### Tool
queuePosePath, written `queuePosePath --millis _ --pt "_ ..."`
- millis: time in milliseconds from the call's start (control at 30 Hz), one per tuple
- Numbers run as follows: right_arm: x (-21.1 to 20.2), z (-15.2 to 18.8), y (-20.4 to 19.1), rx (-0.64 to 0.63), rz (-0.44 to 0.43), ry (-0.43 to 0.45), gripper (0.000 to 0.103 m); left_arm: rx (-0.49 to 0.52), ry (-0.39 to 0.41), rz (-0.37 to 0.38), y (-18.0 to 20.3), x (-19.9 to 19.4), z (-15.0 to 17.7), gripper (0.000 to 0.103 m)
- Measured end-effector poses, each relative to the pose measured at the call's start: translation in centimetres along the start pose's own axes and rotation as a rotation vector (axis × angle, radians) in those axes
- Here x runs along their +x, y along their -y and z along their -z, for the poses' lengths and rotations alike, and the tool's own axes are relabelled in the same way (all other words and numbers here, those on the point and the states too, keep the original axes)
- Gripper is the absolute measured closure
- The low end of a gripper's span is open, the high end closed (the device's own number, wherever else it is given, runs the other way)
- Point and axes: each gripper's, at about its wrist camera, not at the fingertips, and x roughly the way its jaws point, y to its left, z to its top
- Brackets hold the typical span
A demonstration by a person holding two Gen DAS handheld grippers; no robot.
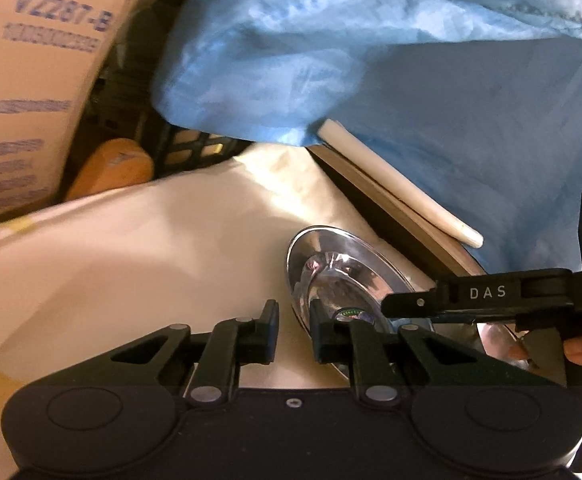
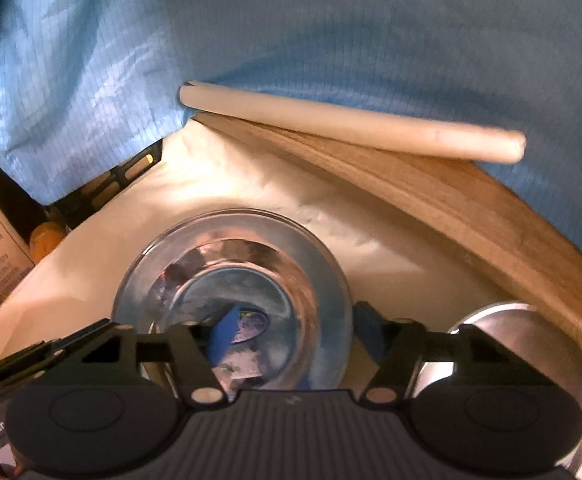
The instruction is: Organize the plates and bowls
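While both claws work at it, the steel plate [image 2: 231, 236] lies flat on a white cloth [image 1: 131, 248], just in front of a wooden board [image 2: 471, 200] and a pale rod [image 2: 351, 126] that rests along the board's far edge. It is round and mirror-bright, with a wide flat rim and a sunken middle that throws back smeared reflections. A small oval sticker [image 2: 253, 322], bluish with a green edge, sits in the well.

The left gripper [image 1: 293, 320] reaches in at the plate's left edge. Its fingers stand only a narrow gap apart with the rim running up into that gap, but I cannot tell whether the pads press on the metal.

The right gripper [image 2: 299, 336] comes from the near side and stands apart. One blue-padded finger is down in the well beside the sticker and the other is just outside the rim, so the rim sits between them, unclamped.

A second steel piece [image 2: 531, 360], rounded and shiny, sits close to the plate's right. Blue fabric [image 2: 331, 32] hangs behind everything, and a printed carton [image 1: 31, 80] stands at far left.
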Motion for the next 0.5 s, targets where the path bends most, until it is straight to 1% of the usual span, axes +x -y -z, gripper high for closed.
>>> queuePosePath --millis 33,67,100,133,200,367,500 --pt "0.0 0.2 -0.1 0.010 -0.003 0.002 0.054 0.000 0.001 -0.002 -0.2 -0.2 0.0 0.090" --pt "0.0 0.4 0.0 0.021 -0.002 0.007 0.062 -0.001 0.001 -0.005 -0.4 -0.5 0.0 0.091" --pt "0.0 0.5 0.0 0.034 -0.001 0.008 0.068 -0.002 0.002 -0.007 -0.5 -0.7 0.1 0.091" --pt "-0.1 0.6 0.1 0.048 -0.004 0.010 0.070 -0.006 0.002 -0.007 -0.7 -0.8 0.2 0.092" --pt "-0.5 1.0 0.1 0.062 -0.002 0.025 0.079 -0.008 0.003 -0.011 -0.9 -1.2 0.4 0.092" --pt "-0.8 2.0 -0.4 0.090 -0.042 0.030 0.084 -0.003 0.029 -0.047 -1.3 -2.3 0.4 0.092" --pt "-1.4 3.0 -1.2 0.096 -0.073 0.041 0.084 0.005 0.053 -0.070 -1.5 -3.5 0.3 0.092"
